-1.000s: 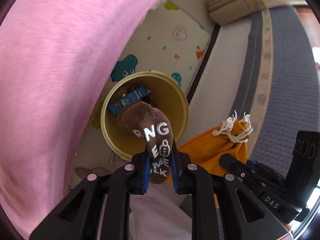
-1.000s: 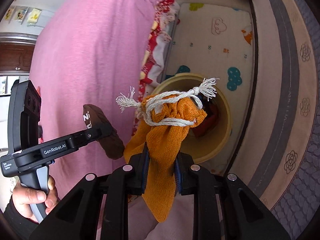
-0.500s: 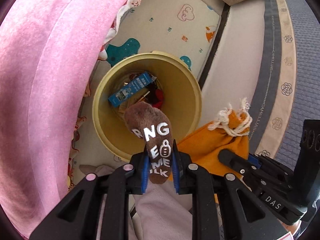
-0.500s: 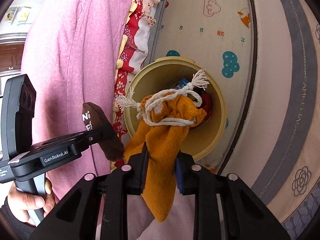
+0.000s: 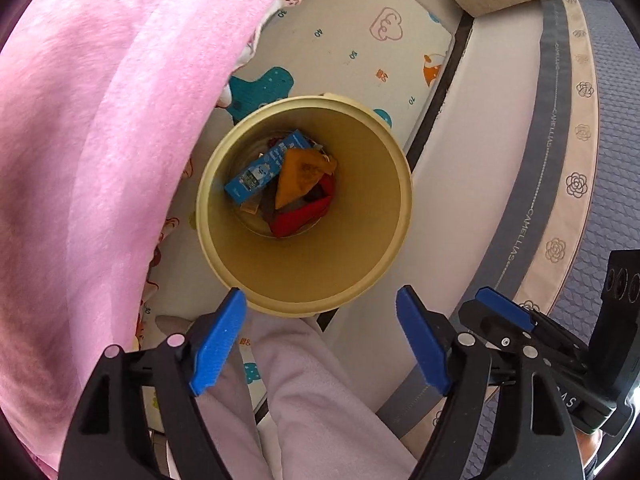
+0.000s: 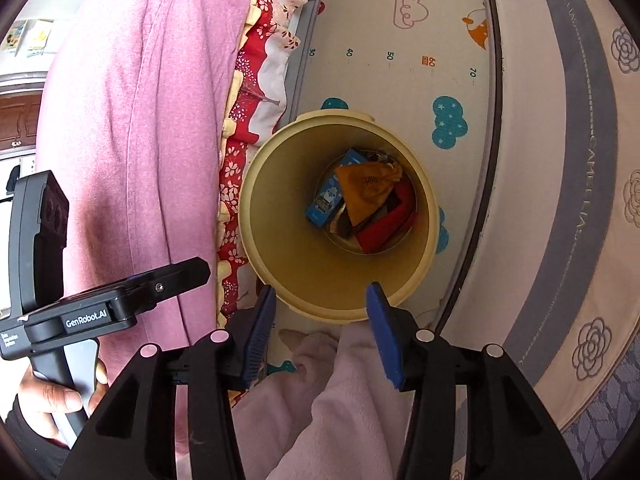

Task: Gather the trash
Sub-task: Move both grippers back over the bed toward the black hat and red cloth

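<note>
On my left hangs a pink blanket (image 5: 104, 152), its fold reaching close to the bin's left rim. My left gripper (image 5: 320, 344) is spread wide and holds nothing, hovering over the near rim of a round yellow bin (image 5: 400, 216). The bin stands on a play mat (image 5: 360, 40) printed with clouds and numbers. At its bottom lie a blue carton (image 5: 264, 172), an orange pouch (image 5: 300, 176) resting on top of the pile, and something red (image 5: 300, 216) beneath it. In the right wrist view my right gripper (image 6: 320, 332) is also spread and empty above the same rim. To the right, a mattress edge (image 5: 552, 160) curves beside the bin, not touching it.
</note>
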Demonstrator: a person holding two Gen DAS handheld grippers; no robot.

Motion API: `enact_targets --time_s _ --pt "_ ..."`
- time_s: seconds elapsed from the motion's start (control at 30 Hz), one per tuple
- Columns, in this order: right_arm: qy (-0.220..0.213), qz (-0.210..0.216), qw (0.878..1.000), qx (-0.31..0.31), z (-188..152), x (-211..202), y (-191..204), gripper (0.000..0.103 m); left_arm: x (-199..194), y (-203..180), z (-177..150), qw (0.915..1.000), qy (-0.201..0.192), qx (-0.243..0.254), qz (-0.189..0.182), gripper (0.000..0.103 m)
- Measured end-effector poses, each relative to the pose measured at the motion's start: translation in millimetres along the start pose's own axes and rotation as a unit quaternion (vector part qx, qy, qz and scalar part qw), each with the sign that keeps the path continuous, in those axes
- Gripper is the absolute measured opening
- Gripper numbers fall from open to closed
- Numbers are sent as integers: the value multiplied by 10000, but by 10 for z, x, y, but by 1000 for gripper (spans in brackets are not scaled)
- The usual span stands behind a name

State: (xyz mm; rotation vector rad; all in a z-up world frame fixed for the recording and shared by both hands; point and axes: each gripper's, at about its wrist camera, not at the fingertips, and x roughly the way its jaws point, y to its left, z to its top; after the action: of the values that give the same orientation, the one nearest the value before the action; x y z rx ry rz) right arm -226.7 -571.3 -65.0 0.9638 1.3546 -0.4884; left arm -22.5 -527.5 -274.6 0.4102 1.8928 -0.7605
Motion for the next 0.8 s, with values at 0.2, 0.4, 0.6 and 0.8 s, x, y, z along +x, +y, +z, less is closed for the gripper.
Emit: enact_targets --time_s 0.2,0.4,0.6,0.8 --pt "-110 -100 9997 -171 -54 -117 240 47 -178 80 -54 9996 -211 6 -210 78" --pt "-247 -191 9978 -592 -152 -281 714 47 -512 288 -186 9972 -598 -78 -444 78" --pt "-316 -130 9929 -1141 -344 -375 1446 47 -1109 762 -534 9896 -1235 -295 -671 78" --pt "-264 3 9813 -1906 -635 -322 2399 47 -1727 1567 -1053 9774 -1843 -815 -633 78"
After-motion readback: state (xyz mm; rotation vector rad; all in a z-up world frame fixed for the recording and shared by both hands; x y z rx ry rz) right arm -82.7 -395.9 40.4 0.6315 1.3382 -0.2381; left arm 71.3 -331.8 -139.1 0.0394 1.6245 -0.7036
